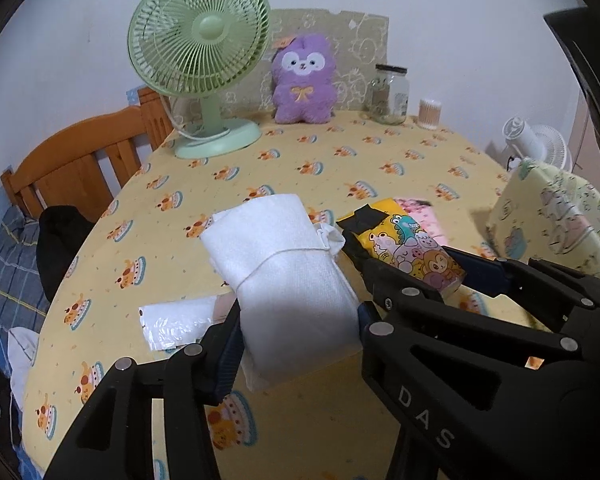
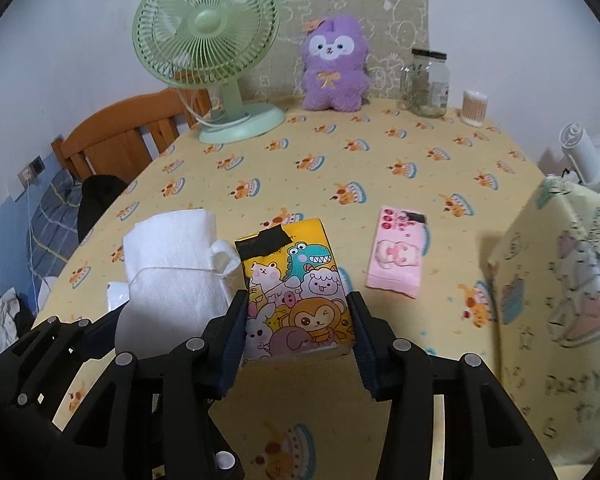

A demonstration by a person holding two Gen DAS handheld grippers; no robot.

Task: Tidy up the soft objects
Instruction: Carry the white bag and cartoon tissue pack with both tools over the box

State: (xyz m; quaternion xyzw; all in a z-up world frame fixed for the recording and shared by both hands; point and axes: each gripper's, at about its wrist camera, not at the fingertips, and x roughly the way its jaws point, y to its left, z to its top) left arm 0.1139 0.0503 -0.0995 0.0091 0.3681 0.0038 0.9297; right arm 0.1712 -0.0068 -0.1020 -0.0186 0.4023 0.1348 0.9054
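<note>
My left gripper (image 1: 298,320) is shut on a white folded cloth bundle (image 1: 284,264) tied with string, held just above the yellow table. It shows in the right wrist view too (image 2: 172,264). My right gripper (image 2: 298,320) is shut on a yellow cartoon-animal tissue pack (image 2: 296,288), right beside the bundle; this pack also appears in the left wrist view (image 1: 408,248). A pink tissue pack (image 2: 398,252) lies flat on the table to the right. A purple plush toy (image 2: 334,68) sits at the table's far edge.
A green desk fan (image 2: 208,40) stands back left. A glass jar (image 2: 426,82) and a cotton swab tub (image 2: 474,106) stand back right. A patterned fabric box (image 2: 556,280) stands at the right. A clear plastic bag (image 1: 176,322) lies left of the bundle. A wooden headboard (image 1: 76,160) borders the table's left.
</note>
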